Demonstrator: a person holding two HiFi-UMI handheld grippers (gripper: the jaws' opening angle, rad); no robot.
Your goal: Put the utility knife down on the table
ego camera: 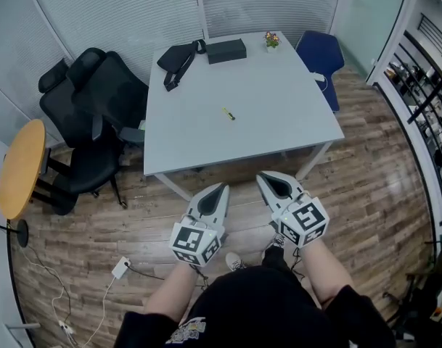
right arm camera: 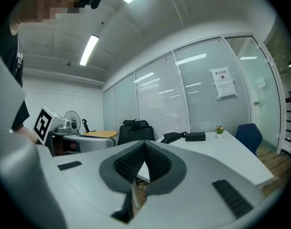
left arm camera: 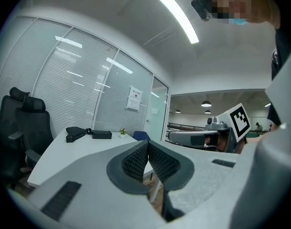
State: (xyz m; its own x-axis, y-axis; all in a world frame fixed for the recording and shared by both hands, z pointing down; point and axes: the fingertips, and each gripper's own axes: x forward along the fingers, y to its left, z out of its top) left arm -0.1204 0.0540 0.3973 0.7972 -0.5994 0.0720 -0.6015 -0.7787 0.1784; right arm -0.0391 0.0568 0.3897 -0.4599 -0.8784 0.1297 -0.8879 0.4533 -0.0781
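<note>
Tongs number two, and both are empty: the left tongs [ego camera: 222, 188] and the right tongs [ego camera: 263, 177] each have their jaws brought together at the tips, the ribbed pads [left arm camera: 135, 160] meeting in both gripper views. They are held side by side, pointing at the surface [ego camera: 293, 114] but just short of its near edge, over the wooden floor [ego camera: 366, 187]. Their tips lean slightly toward each other, and each carries one marker cube [ego camera: 195, 243] at its rear. Two bare forearms [ego camera: 326, 272] reach forward from the person's body to them. One utility knife [ego camera: 228, 113], a small yellow thing too small to make out in detail, lies near the middle of the surface, well apart from both tongs. Along the surface's far edge rest one black bag [ego camera: 178, 58], one black box [ego camera: 226, 50] and one small potted plant [ego camera: 271, 41]. Two black office chairs [ego camera: 104, 93] stand left of the surface, and one blue chair [ego camera: 320, 55] at its far right corner.
</note>
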